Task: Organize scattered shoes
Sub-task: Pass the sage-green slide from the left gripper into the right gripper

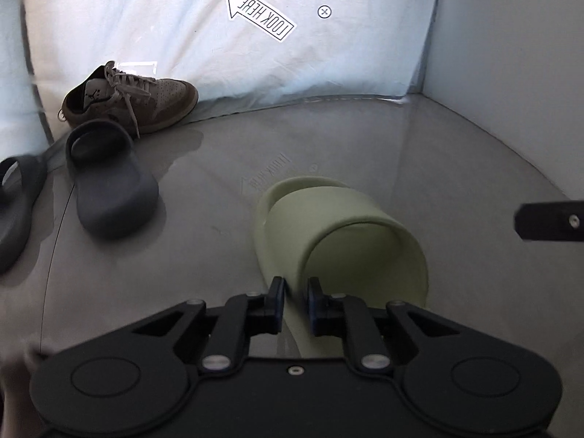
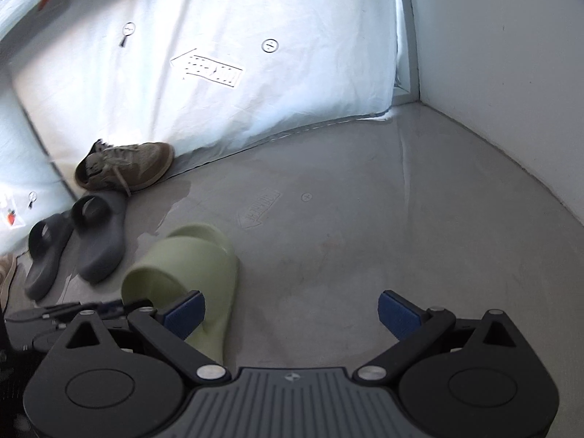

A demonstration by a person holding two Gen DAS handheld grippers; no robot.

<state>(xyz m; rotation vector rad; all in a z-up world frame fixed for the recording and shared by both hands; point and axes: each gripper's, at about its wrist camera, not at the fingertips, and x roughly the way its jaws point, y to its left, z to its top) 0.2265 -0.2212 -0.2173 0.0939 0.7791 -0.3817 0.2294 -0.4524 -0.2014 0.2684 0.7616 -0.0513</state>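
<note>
You can read "LOOK HERE" upside down inside an arrow sticker (image 1: 261, 14) on the white sheet (image 1: 146, 18). Its faint reflection on the floor (image 1: 365, 153) stays illegible.

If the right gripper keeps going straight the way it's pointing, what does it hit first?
Most likely bare floor. The right gripper is open and empty, angled down at the grey floor. The green slide lies just left of that line, beside its left finger; depth is hard to judge.
</note>
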